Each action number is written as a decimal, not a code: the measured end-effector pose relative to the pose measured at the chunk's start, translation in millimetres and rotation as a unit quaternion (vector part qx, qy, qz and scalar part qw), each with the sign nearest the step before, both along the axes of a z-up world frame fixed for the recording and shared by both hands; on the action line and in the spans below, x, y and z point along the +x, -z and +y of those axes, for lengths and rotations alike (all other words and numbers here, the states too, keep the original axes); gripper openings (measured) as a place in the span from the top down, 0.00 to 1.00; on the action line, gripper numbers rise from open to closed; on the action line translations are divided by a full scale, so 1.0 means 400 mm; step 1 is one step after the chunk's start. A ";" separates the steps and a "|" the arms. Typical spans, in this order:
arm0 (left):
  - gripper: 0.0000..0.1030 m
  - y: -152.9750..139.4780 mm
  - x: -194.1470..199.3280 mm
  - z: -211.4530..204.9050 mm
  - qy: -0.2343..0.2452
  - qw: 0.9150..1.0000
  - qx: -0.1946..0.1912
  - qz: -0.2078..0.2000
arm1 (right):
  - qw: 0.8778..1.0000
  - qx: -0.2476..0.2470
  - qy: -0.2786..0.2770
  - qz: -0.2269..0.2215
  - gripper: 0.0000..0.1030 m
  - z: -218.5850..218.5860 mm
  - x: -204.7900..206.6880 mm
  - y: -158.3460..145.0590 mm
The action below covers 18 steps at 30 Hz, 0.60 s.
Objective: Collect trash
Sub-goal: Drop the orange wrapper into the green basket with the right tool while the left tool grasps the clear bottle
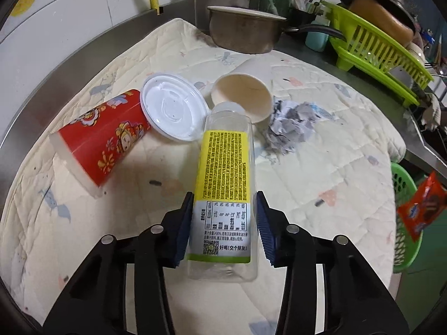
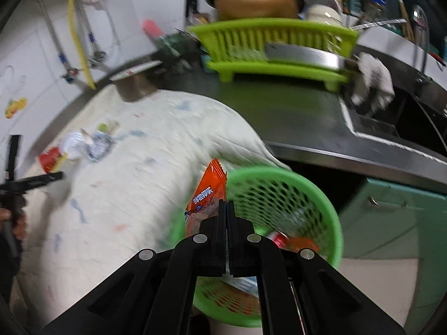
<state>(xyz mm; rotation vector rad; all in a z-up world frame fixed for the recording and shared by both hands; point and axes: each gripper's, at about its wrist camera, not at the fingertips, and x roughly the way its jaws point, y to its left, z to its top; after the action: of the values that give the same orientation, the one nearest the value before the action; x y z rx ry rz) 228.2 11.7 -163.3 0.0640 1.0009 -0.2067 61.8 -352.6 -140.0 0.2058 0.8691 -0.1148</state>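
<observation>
Task partly done, by the look of it. The green basket [image 2: 282,195] sits just under and ahead of the right gripper [image 2: 226,209] and already has a few wrappers and what looks like a can in its bottom. Still out on the quilted pad [image 1: 321,184] over the worktop, all ahead of the left gripper [image 1: 225,223]: clear bottle w/ yellow label [image 1: 223,184], red paper cup [image 1: 103,139] lying on its side ahead-left, white plastic lid [image 1: 173,106] just beyond it, plain paper cup [image 1: 245,95] tipped over straight ahead past the bottle's cap end, crumpled paper wad [image 1: 290,122] ahead-right. So approx five pieces left, plus the one in transit.

Right gripper: clenched tight, jaws together, pinching the orange snack wrapper [image 2: 208,192] by its lower end; the wrapper sticks up ahead-left of the tips, right at the basket's near rim. Not yet dropped in. View is motion-blurred, so contact detail is rough.

Left gripper: part open, straddling the bottle's lower half, one blue pad [image 1: 185,229] on each side. Left pad looks touching or nearly so; right pad shows a thin gap. Can't call it a firm grip yet; the bottle appears to rest on the pad.
</observation>
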 end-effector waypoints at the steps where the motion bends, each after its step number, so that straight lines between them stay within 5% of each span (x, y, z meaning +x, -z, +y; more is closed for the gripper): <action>1: 0.59 -0.007 -0.015 0.000 0.000 1.000 -0.002 -0.001 | 1.000 -0.006 0.007 0.009 0.99 -0.011 -0.005 0.016; 12: 0.59 -0.101 -0.144 -0.063 0.043 0.998 -0.045 -0.027 | 0.996 -0.025 0.044 0.073 0.96 -0.083 -0.026 0.154; 18: 0.59 -0.141 -0.185 -0.211 0.115 0.991 -0.066 -0.032 | 0.995 -0.025 0.061 0.078 0.72 -0.115 -0.051 0.173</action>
<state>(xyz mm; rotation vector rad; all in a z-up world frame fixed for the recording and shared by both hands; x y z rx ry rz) 154.1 -72.5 -106.7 0.0640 0.9128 -0.4783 41.5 -398.5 -209.3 0.2051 1.0083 -0.2701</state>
